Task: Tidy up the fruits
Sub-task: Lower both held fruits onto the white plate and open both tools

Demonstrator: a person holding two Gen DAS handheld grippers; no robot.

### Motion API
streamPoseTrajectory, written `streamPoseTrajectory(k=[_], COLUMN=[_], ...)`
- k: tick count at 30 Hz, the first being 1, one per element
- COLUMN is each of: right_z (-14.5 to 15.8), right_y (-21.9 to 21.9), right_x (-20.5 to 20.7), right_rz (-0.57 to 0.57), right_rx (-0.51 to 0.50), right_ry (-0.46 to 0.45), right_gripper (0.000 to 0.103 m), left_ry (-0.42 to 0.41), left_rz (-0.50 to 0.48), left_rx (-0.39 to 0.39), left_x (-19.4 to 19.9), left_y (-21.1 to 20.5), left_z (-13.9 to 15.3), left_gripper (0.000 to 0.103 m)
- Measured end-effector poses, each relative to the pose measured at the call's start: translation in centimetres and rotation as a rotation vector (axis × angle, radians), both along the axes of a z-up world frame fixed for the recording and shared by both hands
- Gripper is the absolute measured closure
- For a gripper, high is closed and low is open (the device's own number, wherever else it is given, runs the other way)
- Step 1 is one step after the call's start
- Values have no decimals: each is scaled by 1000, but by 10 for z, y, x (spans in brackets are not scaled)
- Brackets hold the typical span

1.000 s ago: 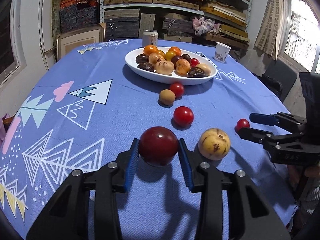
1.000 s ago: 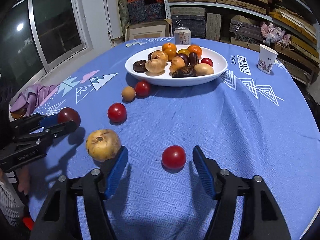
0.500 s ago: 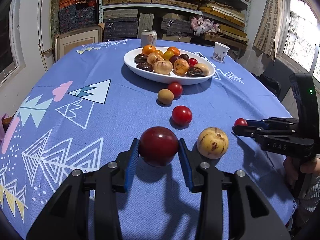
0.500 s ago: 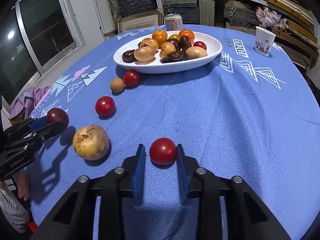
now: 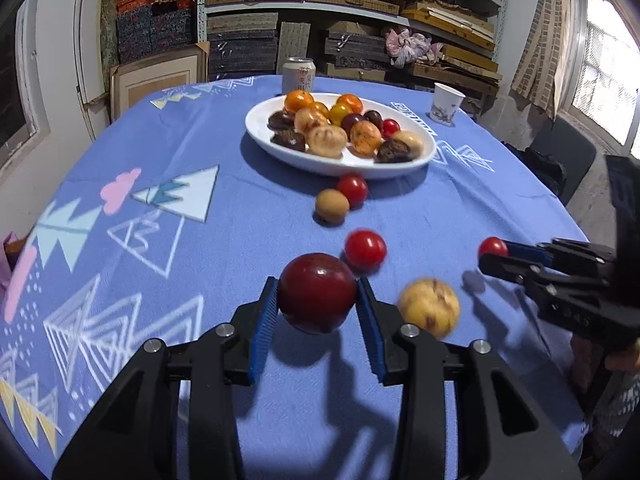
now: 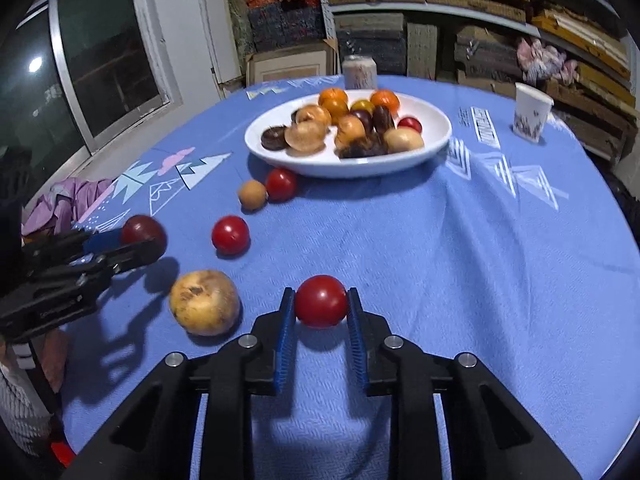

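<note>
A dark red plum (image 5: 317, 292) is clamped between the blue pads of the left claw (image 5: 318, 312), and a small red tomato (image 6: 321, 300) is gripped by the right claw (image 6: 320, 318), whose jaws have just been closing on it; both fruits appear raised just clear of the cloth. A slip is judged the main risk, since round, smooth skins are pinched near the pad tips and could squirt out during carriage. A yellow spotted fruit (image 6: 205, 303), at ten o'clock of the right claw, could be knocked and rolled toward the bench edge. Beyond, at twelve o'clock, three loose fruits lie before the white dish (image 6: 436, 142), already heaped, so added pieces could roll off. The bench (image 6: 440, 240) is covered by a blue patterned cloth, wrinkled in places. A can (image 5: 299, 75) and a paper cup (image 6: 532, 114) stand farther back, before crowded shelving (image 5: 360, 8) and windows.
</note>
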State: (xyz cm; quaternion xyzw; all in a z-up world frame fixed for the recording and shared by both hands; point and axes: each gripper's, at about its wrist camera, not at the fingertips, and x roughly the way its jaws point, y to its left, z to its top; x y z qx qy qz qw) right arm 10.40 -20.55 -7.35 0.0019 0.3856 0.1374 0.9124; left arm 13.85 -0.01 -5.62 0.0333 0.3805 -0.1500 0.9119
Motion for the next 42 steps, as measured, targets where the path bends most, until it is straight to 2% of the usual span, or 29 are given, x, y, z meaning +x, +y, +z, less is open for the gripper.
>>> streamPoseTrajectory(k=[3, 6, 9, 12, 15, 19, 24, 27, 34, 38, 42], right_z=[29, 72, 109, 122, 109, 65, 24, 11, 3, 3, 9], right_y=[-2, -13, -30, -43, -53, -65, -62, -59, -59, -57, -58], right_x=[14, 40, 76, 115, 160, 217, 254, 262, 265, 266, 262], right_rz=[-6, -41, -89, -128, -165, -238, -255, -254, -260, -245, -247], right_rx=[-10, -1, 53, 120, 179, 237, 228, 195, 193, 179, 184], right_ry=[-55, -124, -169, -170, -121, -21, 68, 100, 103, 110, 92], right_gripper=[77, 77, 77, 77, 77, 77, 77, 77, 75, 75, 75], left_ry=[-9, -51, -92, -107, -105, -71, -12, 13, 33, 0, -26], left_rz=[11, 38, 50, 70, 101, 143, 165, 157, 140, 134, 131], left_rx=[-10, -14, -34, -60, -52, -43, -18, -20, 0, 11, 18], left_x=[34, 70, 103, 137, 169, 203, 231, 239, 243, 237, 231], left_y=[-4, -11, -22, -33, -42, -45, -38, -33, -39, -42, -43], left_z=[18, 44, 69, 82, 79, 59, 36, 26, 10, 14, 21], left_gripper=[64, 64, 64, 64, 64, 64, 64, 64, 63, 48, 46])
